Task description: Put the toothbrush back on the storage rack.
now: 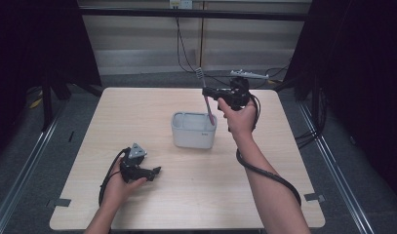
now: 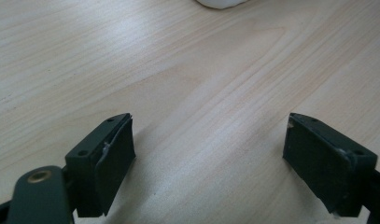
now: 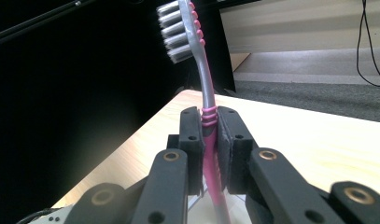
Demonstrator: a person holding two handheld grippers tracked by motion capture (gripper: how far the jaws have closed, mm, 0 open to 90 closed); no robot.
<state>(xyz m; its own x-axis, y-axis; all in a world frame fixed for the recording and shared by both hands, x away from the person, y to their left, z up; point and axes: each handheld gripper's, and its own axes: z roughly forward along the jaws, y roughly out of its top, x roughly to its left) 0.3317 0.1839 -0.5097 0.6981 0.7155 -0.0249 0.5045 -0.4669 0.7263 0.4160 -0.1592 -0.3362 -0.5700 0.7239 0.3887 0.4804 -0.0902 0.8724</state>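
Jaws of your right gripper [image 1: 206,91] pinch the toothbrush [image 3: 200,74] upright above the white tub [image 1: 193,130]. Your left gripper [image 2: 208,158] rests spread on the table [image 1: 152,105].

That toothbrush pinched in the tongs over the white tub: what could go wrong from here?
1. The right tongs grip the toothbrush only across its narrow neck, so it might twist or slip.
2. Its lower end sits at the white tub's rim in the high view; it may catch there and tip the tub.
3. The left tongs rest open on the table, away from the tub, so nothing steadies it.
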